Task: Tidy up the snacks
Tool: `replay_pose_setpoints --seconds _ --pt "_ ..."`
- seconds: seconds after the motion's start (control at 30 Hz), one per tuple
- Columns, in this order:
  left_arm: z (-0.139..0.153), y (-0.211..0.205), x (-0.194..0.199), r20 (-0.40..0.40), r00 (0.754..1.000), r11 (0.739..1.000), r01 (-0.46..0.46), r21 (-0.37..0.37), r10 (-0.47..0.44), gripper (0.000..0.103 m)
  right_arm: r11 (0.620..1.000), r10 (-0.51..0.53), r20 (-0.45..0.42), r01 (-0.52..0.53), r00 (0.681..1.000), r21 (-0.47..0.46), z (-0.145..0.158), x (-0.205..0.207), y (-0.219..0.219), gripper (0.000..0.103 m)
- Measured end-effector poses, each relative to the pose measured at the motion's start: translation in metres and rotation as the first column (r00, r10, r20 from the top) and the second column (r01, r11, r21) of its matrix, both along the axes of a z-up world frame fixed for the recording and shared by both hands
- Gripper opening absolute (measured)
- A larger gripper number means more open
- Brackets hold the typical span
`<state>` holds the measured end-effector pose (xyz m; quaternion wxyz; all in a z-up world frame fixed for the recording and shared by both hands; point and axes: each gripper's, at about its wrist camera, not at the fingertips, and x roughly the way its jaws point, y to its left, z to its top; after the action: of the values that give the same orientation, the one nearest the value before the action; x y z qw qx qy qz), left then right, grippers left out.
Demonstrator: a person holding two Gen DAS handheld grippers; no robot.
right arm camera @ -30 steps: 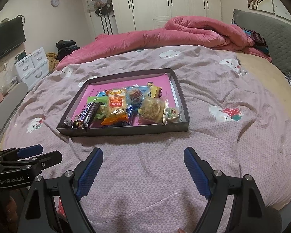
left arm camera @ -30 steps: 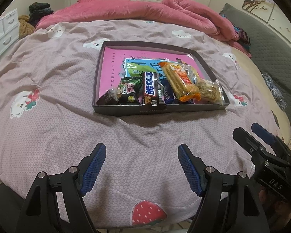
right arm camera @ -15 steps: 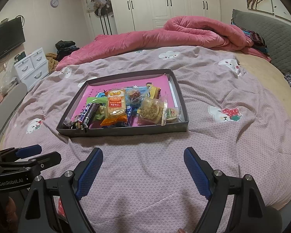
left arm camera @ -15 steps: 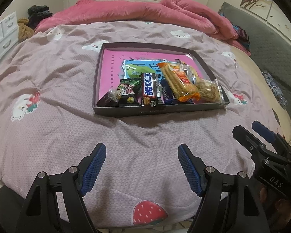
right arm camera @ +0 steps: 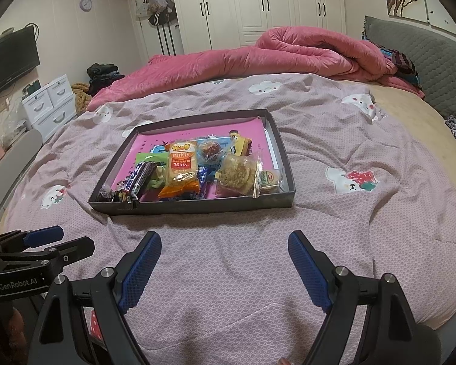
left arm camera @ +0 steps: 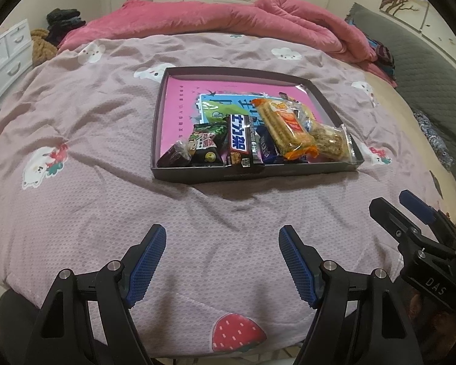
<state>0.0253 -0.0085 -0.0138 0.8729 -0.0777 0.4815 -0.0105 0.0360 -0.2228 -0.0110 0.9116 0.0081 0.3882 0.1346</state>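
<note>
1. On the bed, at 12 o'clock from both my grippers, sits the dark tray (left arm camera: 197, 179) with a pink liner; all the snacks I can see lie inside it.
2. Snacks are heaped along the tray's near edge, roughly 5 to 7 o'clock of its floor: the black chocolate bar (left arm camera: 240, 140), the orange wafer pack (left arm camera: 284, 127) lying over its neighbours, and the clear cereal-bar pack (left arm camera: 328, 143) at the right corner. The far half of the liner is mostly bare.
3. Left gripper (left arm camera: 222, 258): fingers spread wide, nothing between them, over the quilt (left arm camera: 76, 121), well short of the tray.
4. Right gripper (right arm camera: 225, 261): likewise wide apart and empty, well short of the tray.
5. Judgement: collecting looks done; sorting or lining up the overlapping packs is not started. I cannot tell the intended final arrangement.
</note>
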Motion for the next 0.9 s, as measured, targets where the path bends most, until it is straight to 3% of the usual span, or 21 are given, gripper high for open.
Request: replay_pose_setpoints --seconds 0.9 --pt "0.0024 -0.0020 -0.0007 0.015 1.000 1.000 0.003 0.001 -0.003 0.078 1.000 -0.001 0.018 0.000 1.000 0.008 0.0022 -0.0001 -0.0003 0.088"
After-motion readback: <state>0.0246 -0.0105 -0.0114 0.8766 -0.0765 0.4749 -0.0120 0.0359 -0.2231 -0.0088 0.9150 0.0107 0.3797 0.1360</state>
